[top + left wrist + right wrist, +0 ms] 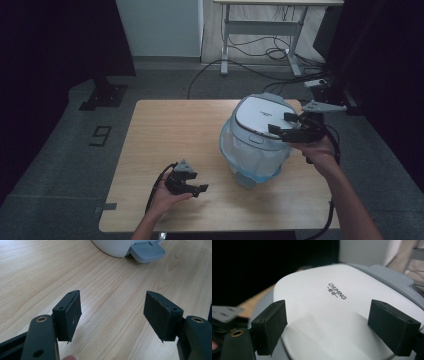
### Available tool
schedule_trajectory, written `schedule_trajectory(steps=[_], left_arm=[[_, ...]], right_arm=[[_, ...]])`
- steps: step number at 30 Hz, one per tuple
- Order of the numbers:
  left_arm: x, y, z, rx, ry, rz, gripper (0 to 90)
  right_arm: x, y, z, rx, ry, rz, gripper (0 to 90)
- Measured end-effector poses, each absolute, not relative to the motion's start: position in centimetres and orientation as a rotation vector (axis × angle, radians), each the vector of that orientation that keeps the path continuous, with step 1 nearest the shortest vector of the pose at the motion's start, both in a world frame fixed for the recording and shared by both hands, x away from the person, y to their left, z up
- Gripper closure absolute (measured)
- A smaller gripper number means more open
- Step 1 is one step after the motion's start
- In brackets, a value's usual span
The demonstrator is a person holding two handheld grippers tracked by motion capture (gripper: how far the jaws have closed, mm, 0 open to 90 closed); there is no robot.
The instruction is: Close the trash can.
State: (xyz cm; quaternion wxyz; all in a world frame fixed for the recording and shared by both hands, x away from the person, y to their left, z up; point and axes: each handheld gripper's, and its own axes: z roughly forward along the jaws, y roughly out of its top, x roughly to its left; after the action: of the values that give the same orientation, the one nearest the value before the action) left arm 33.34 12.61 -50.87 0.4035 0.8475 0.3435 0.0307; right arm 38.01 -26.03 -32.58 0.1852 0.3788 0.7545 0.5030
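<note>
A pedal bin, white-lidded and lined with a pale bag, stands right of centre on the wooden table. The right gripper hovers over its lid, jaws spread, apparently positioned to press or lift it. The left gripper, lower centre, rests idle, jaws spread and empty, facing the foot pedal.

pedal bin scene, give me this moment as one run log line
left tool: open, over bare table | right tool: open, above bin lid | pedal bin: lid shut, bag liner fitted
</note>
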Motion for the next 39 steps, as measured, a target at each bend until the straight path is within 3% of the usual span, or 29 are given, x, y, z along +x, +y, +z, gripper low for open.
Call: schedule_trajectory(steps=[8,16,29,39], left_arm=[[33.3,12.7,-50.8,2.137,0.873,0.084,30.5],[33.4,12.9,-50.8,2.127,0.881,0.104,30.5],[33.6,13.6,-51.1,2.1,0.925,0.138,30.8],[33.9,13.9,-51.5,2.09,0.955,0.153,30.9]], right_arm=[[37.6,-23.5,-32.6,1.058,2.102,1.231,16.9],[36.7,-23.4,-32.9,1.038,2.067,1.26,19.5],[33.2,-27.8,-33.7,1.07,1.922,1.389,20.7],[30.3,-32.1,-38.5,1.13,1.898,1.414,20.7]])
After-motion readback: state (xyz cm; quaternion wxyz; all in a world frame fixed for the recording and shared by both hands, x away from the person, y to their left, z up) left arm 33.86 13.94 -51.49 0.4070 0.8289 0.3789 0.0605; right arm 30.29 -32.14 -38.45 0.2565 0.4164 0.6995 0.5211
